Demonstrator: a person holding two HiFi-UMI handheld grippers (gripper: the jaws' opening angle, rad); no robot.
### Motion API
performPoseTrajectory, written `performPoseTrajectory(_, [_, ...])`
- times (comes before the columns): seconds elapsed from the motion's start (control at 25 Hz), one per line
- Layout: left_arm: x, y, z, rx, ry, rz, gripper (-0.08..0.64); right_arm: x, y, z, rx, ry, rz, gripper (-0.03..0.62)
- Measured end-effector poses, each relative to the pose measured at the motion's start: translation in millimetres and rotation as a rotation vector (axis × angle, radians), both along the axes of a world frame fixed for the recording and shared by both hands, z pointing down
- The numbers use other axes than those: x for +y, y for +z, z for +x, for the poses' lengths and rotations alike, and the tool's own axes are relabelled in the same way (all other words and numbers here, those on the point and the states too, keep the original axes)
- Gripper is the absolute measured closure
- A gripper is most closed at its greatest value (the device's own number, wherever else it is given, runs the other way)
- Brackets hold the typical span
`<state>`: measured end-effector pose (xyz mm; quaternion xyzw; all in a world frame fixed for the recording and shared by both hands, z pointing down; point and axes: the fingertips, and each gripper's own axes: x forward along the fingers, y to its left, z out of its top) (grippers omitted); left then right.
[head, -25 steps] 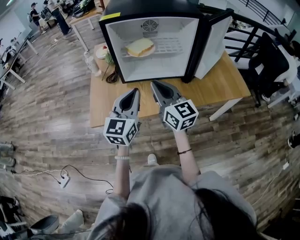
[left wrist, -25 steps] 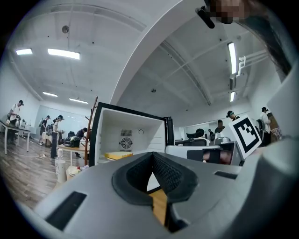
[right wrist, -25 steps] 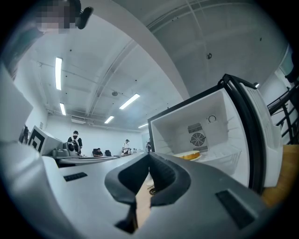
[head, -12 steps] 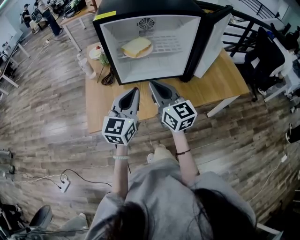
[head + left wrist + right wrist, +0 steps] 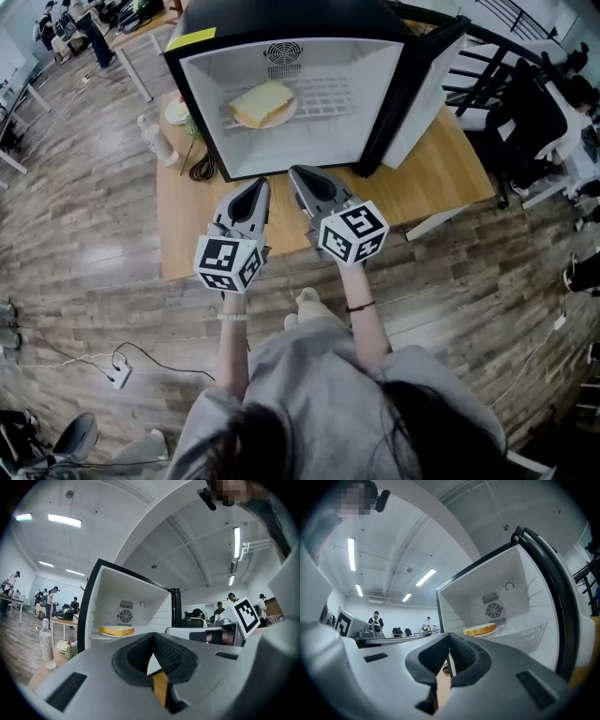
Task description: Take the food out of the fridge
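Pale yellow bread slice (image 5: 262, 101) flat on a plate (image 5: 278, 119), on open fridge (image 5: 281, 56) wire shelf

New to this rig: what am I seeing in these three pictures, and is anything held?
No robot: a person holds a two-jaw tool in each hand. One camera sits on the person's head, looking down; the others ride on the tools, looking along their jaws. The left gripper and right gripper are shut and empty, before an open mini fridge on a wooden table. Inside, bread lies on a plate on the wire shelf. A bottle stands left of the fridge.
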<state>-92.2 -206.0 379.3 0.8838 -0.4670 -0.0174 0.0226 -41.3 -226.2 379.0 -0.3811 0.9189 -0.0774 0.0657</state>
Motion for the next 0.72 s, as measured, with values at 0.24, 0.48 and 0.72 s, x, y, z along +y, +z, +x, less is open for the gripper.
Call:
performPoseTrajectory(0.24, [-28.9, -3.4, 1.6, 0.003, -0.022, -0.010, 0.552, -33.8, -5.4, 2.5, -0.039, -0.046, -0.036, 0.583])
performPoseTrajectory(0.48, [-51.7, -1.4, 1.4, 0.013, -0.056, -0.030, 0.552, -58.6, -9.8, 2.3, -0.080, -0.086, -0.062, 0.583])
performPoseTrajectory(0.72, [-57.5, 5.0, -4.6, 0.015, -0.080, -0.048, 0.552, -74.2, -0.5, 7.2, -0.191, -0.038, -0.134, 0.583])
